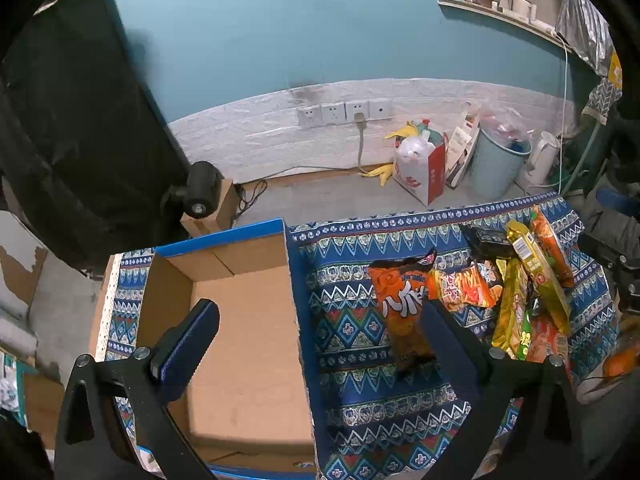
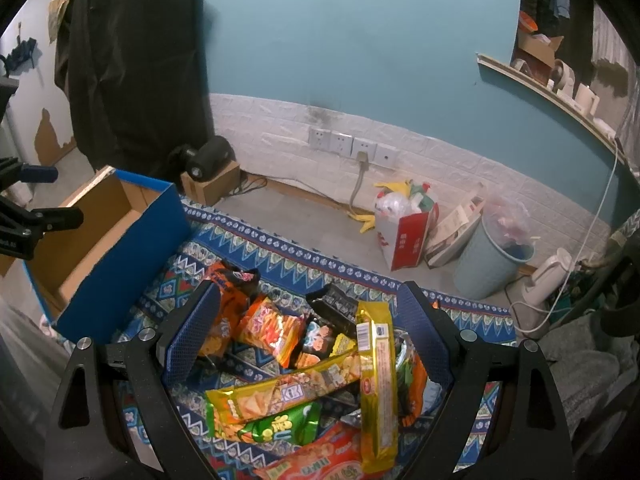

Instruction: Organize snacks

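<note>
A pile of snack packets lies on a blue patterned cloth [image 1: 352, 304]. An orange packet [image 1: 402, 304] lies nearest the box, with a smaller orange-red packet [image 1: 464, 286] and gold packets [image 1: 538, 272] to its right. An open blue cardboard box [image 1: 240, 320] stands at the left and holds nothing I can see. My left gripper [image 1: 320, 316] is open, straddling the box's right wall, its right finger over the orange packet. My right gripper [image 2: 310, 320] is open above the pile, over the orange-red packet [image 2: 272, 330], a gold packet [image 2: 378, 384] and a green packet [image 2: 280, 426].
The box [image 2: 120, 248] shows at the left in the right wrist view. Beyond the cloth on the floor are a red and white bag [image 1: 420, 168], a pale blue bin [image 1: 498, 164], a white kettle [image 1: 540, 160] and a black device on a small box [image 1: 200, 192].
</note>
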Demonstrator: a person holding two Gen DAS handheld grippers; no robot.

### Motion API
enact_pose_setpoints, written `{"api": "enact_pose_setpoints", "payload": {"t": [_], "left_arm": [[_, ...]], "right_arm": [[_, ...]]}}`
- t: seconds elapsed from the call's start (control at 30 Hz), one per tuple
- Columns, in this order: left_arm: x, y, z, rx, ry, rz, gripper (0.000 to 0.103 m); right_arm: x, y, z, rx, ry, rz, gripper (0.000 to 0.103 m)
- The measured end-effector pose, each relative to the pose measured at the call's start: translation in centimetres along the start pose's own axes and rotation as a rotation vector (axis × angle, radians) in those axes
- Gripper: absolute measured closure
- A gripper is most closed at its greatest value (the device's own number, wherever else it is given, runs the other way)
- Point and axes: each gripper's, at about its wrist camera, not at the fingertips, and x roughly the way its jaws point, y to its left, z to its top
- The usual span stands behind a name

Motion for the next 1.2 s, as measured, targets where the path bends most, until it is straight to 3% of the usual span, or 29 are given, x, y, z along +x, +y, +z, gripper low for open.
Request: {"api": "enact_pose_setpoints", "payload": {"t": [1.2], "left_arm": [[0.69,0.28,-0.21,-0.021,0.032,-0.026,0.001]], "right_arm": [[0.16,-0.68,-0.29,0.007,0.022,-0.009,0.015]]}}
